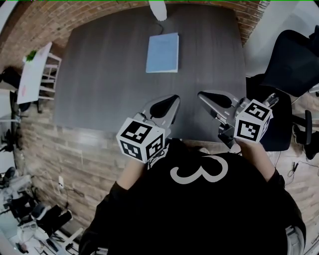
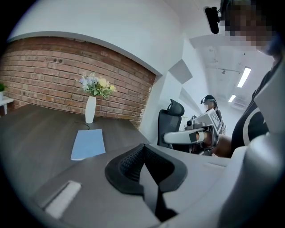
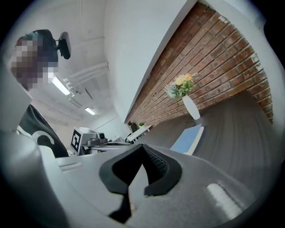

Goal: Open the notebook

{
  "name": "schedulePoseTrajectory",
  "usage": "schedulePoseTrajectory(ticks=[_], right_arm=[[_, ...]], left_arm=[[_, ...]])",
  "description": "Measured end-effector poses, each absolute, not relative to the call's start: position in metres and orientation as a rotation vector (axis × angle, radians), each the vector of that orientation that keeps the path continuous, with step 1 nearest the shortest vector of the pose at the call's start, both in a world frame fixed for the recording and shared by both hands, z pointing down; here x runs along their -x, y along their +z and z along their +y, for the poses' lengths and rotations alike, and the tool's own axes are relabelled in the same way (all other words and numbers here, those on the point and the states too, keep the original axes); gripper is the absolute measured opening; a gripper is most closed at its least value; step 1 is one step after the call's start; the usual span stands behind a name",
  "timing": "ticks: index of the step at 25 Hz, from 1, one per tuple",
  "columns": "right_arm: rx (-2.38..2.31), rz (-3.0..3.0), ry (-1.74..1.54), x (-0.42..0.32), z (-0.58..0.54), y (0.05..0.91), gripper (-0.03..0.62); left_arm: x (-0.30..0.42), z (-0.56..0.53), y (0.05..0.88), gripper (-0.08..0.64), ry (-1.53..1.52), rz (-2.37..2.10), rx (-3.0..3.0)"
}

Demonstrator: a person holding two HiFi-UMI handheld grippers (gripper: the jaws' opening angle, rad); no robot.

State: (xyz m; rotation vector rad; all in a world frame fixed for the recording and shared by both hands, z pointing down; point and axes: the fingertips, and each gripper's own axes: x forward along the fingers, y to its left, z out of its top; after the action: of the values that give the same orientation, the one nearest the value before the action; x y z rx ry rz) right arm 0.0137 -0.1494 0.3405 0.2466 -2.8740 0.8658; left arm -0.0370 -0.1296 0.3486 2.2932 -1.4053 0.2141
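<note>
A closed blue notebook (image 1: 162, 53) lies flat on the dark grey table (image 1: 99, 89), toward its far side. It also shows in the left gripper view as the notebook (image 2: 88, 143) and in the right gripper view as the notebook (image 3: 189, 139). My left gripper (image 1: 173, 101) and right gripper (image 1: 202, 95) hover side by side over the table's near edge, well short of the notebook. Both are shut with nothing between the jaws, as the left gripper (image 2: 142, 150) and the right gripper (image 3: 143, 150) each show in their own views.
A white vase (image 1: 158, 9) with flowers (image 2: 95, 86) stands just behind the notebook by the brick wall (image 2: 53, 75). A black office chair (image 1: 291, 64) is to the table's right. A white shelf (image 1: 35, 74) stands to its left.
</note>
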Motion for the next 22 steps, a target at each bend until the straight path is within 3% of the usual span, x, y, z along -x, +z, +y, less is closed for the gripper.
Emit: schedulePoseTrajectory(ticks=[6,22], right_arm=[[-0.41,-2.856,0.919,0.003,-0.172,0.354,0.002],[-0.857,-2.742,1.045,-0.002,-0.187,0.396,0.002]], left_arm=[[0.062,-0.164,0.362,0.018,0.297,-1.32,-2.35],[0.09,-0.229,0.424,0.138,0.596,-1.214,-2.496]])
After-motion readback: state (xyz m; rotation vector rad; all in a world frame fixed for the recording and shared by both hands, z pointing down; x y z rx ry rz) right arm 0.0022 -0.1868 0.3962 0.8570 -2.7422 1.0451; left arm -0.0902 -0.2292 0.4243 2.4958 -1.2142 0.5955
